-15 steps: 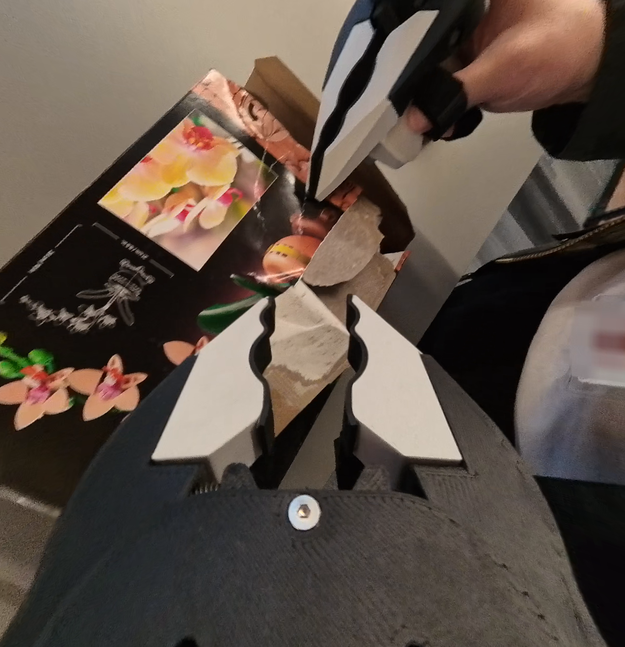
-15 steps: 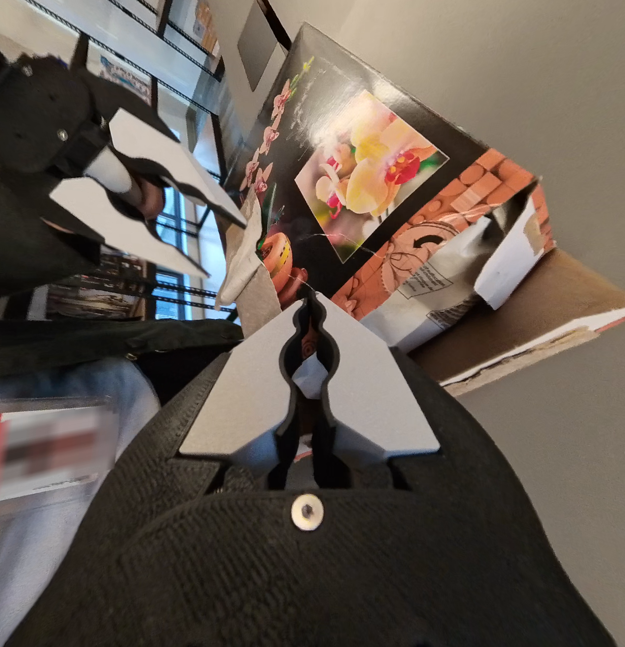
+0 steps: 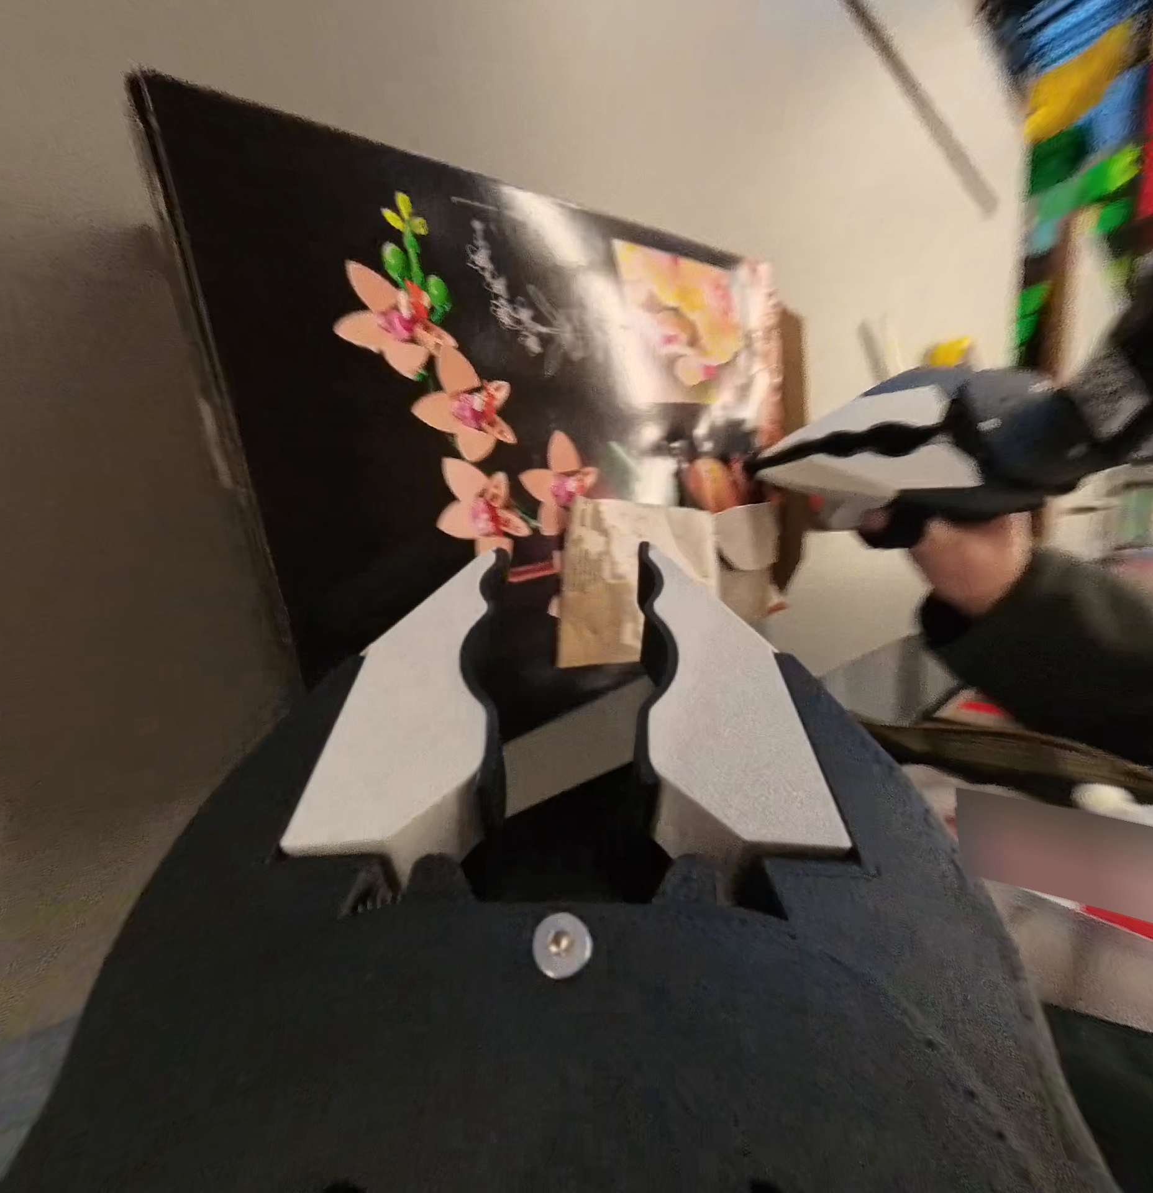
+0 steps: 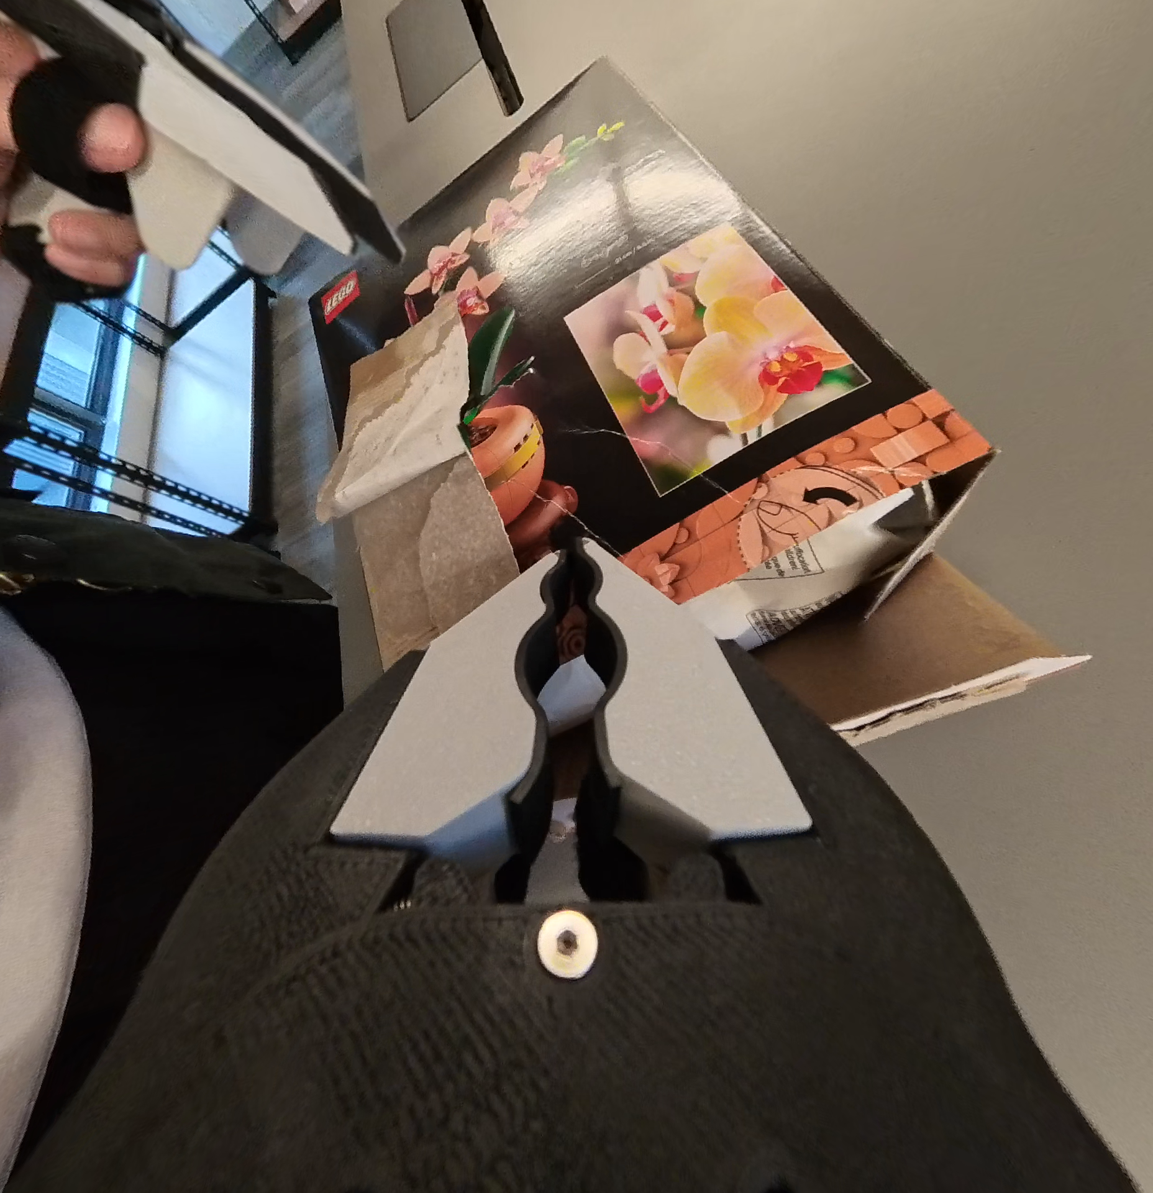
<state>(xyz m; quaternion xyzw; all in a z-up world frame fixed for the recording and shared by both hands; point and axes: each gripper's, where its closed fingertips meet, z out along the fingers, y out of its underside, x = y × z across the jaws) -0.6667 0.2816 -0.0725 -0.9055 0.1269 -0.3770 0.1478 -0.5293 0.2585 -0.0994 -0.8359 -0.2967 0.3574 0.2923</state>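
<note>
A black cardboard box [image 4: 722, 213] printed with orchids is held up in the air, tilted. My right gripper [image 4: 577, 549] is shut on the box's lower edge, beside a torn grey cardboard flap [image 4: 406, 413]. One end of the box is open, and a white bag [image 4: 813, 574] shows inside. My left gripper [image 3: 571, 554] is open and empty, a little short of the box [image 3: 341, 361], with the torn flap [image 3: 600, 600] seen beyond its fingertips. The right gripper [image 3: 764, 466] grips the box at the right of that view. The left gripper [image 4: 367, 226] shows at the upper left, apart from the flap.
A person's grey shirt [image 4: 19, 807] and dark jacket [image 4: 141, 561] are close on the left. Black metal shelving and a window [image 4: 174, 400] stand behind. A blurred colourful panel [image 3: 1097, 116] is at the upper right. A plain wall [image 4: 948, 193] lies behind the box. The grippers' ends are close to 15 cm from one another.
My left gripper has drawn back from the torn flap, which no longer sits between its jaws, and has opened wider. The right gripper stays shut on the box, which has turned in view.
</note>
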